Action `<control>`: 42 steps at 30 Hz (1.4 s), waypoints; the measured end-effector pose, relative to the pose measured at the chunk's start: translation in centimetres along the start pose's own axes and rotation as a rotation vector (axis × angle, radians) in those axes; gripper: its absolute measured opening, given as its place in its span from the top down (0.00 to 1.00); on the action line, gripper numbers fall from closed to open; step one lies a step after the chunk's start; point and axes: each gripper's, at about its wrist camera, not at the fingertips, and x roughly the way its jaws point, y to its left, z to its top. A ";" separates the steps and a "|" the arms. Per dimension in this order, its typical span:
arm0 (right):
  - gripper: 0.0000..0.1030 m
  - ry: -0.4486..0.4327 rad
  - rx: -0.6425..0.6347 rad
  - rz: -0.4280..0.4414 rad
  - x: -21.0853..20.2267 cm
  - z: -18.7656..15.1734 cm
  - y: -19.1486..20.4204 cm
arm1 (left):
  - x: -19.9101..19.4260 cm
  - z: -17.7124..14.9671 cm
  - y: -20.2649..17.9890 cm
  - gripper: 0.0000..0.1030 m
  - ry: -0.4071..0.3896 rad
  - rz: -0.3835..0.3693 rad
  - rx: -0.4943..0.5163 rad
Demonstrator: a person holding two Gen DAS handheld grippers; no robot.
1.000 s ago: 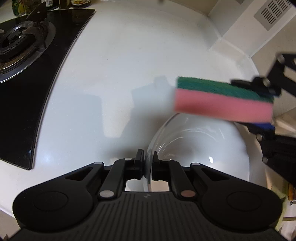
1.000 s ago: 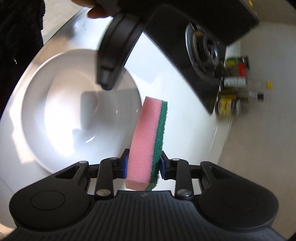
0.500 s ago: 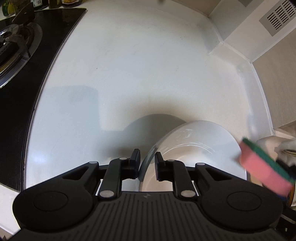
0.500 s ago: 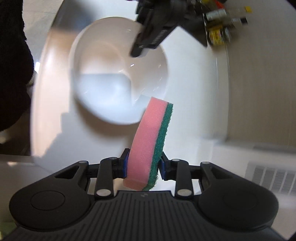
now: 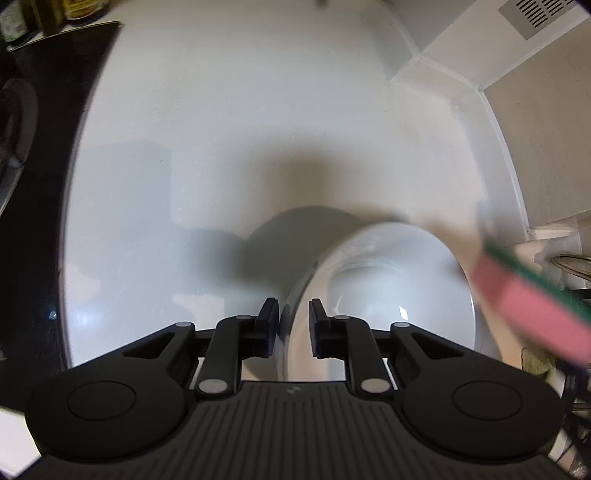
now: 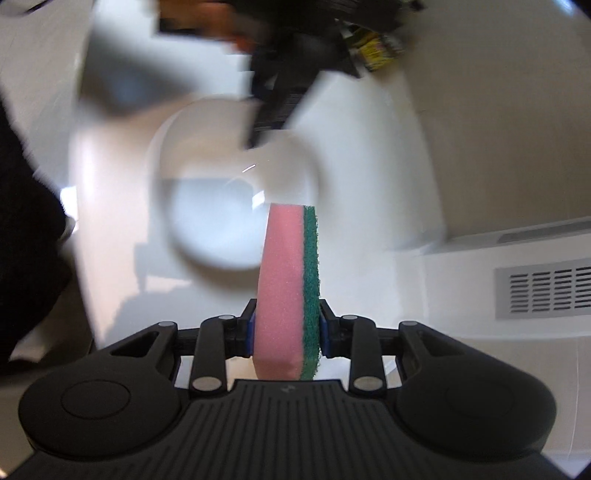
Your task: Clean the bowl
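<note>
A white bowl (image 5: 391, 280) is held tilted above the white counter; my left gripper (image 5: 292, 325) is shut on its near rim. My right gripper (image 6: 286, 328) is shut on a pink sponge with a green scouring side (image 6: 290, 280), held upright. In the right wrist view the bowl (image 6: 221, 206) lies beyond the sponge tip, blurred, with the left gripper (image 6: 273, 110) on its far rim. In the left wrist view the sponge (image 5: 532, 314) is at the right, just off the bowl's right rim, blurred.
A white counter (image 5: 229, 140) spreads ahead. A black gas hob (image 5: 33, 184) lies at the left with bottles (image 5: 44, 14) behind it. A white wall ledge with a vent (image 6: 546, 291) is at the right. A sink rim (image 5: 572, 266) shows at far right.
The bowl has been lifted and tilted in my left gripper and moved away from the hob. The sponge swung from above the bowl down to its right side and turned upright.
</note>
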 end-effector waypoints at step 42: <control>0.74 -0.071 0.489 0.441 6.0 -11.5 2.1 | -0.5 -5.4 -4.3 0.79 -0.326 0.270 0.111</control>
